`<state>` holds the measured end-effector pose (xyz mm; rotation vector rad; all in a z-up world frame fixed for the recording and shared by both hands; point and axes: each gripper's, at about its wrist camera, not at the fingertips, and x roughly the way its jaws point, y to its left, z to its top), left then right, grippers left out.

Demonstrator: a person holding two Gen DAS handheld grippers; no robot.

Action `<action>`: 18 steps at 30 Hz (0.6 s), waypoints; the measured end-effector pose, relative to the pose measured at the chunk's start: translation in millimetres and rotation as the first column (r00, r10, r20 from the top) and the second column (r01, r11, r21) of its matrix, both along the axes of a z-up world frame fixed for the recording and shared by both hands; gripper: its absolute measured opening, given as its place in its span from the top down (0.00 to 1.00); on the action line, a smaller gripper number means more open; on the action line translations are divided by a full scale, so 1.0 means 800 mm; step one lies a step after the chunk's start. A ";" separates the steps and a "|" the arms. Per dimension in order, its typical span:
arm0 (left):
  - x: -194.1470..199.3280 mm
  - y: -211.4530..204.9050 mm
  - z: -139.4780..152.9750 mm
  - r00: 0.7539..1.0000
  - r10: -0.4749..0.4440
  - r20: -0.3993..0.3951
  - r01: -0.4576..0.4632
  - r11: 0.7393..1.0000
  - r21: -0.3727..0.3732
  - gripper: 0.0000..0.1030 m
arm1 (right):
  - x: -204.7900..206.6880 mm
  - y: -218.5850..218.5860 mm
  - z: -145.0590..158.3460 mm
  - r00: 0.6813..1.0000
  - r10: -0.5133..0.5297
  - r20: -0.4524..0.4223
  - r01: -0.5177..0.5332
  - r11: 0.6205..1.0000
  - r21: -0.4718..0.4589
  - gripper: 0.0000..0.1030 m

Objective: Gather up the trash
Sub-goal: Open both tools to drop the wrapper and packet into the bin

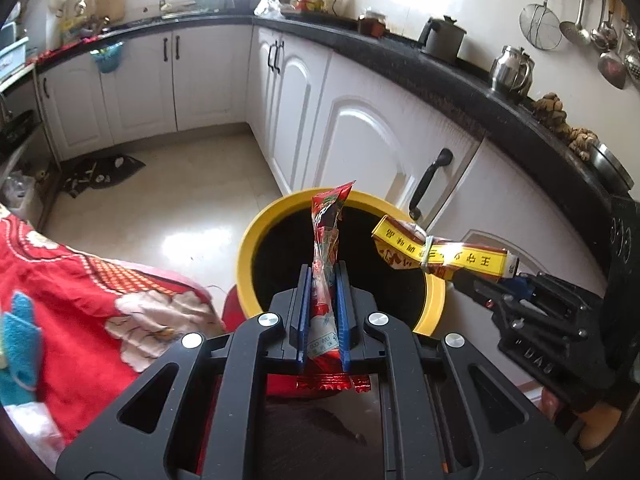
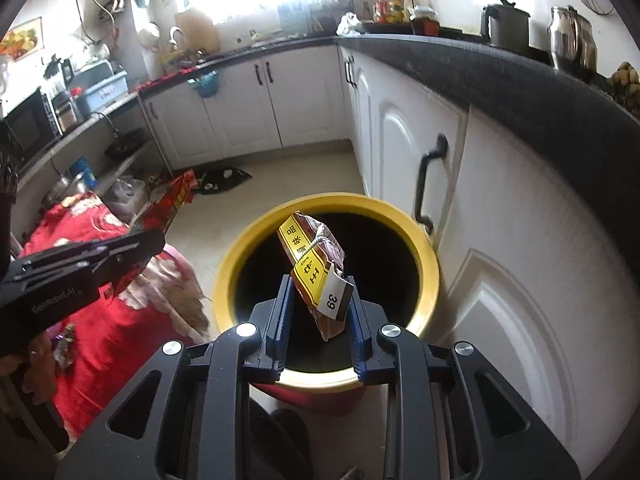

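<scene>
A red snack wrapper stands nearly upright between the blue fingers of the left gripper, which are closed tight on its lower half; its top corner points up over the mouth of a yellow-rimmed bin and its crimped bottom edge hangs out below the fingers. A yellow and brown packet, tied round the middle with string, is gripped at its lower end by the right gripper, whose fingers stand a little apart and press on the packet's sides; the packet leans away over the dark inside of the bin. In the left wrist view the same packet sticks out sideways from the right gripper above the bin's right rim, near the wrapper but not touching it. The bin sits on a pale tiled floor, just beside white cupboard doors with black handles, under a dark bench that carries a kettle and a steel jug. A red patterned cloth lies to the left of the bin, close to its side. Ladles and a strainer hang on the wall above the bench
</scene>
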<state>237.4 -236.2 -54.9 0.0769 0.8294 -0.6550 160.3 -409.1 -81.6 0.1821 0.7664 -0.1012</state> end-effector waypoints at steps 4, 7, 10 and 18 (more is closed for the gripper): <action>0.010 -0.013 -0.014 1.000 -0.007 -0.030 0.007 1.000 0.010 0.92 | 0.004 -0.009 -0.018 1.000 -0.012 -0.027 0.013 1.000 0.026 0.76; 0.018 -0.019 -0.025 0.999 0.014 -0.037 -0.013 0.999 0.035 0.74 | 0.006 -0.014 -0.030 0.999 -0.027 -0.040 0.029 0.999 0.035 0.70; 0.022 -0.017 -0.030 0.999 0.040 -0.037 -0.038 0.998 0.048 0.49 | 0.005 -0.018 -0.036 0.997 -0.049 -0.053 0.051 0.998 0.041 0.55; 0.021 0.015 -0.017 0.992 0.127 -0.024 -0.125 0.991 0.044 0.20 | 0.006 -0.008 -0.024 0.999 -0.041 -0.026 0.042 0.999 0.031 0.46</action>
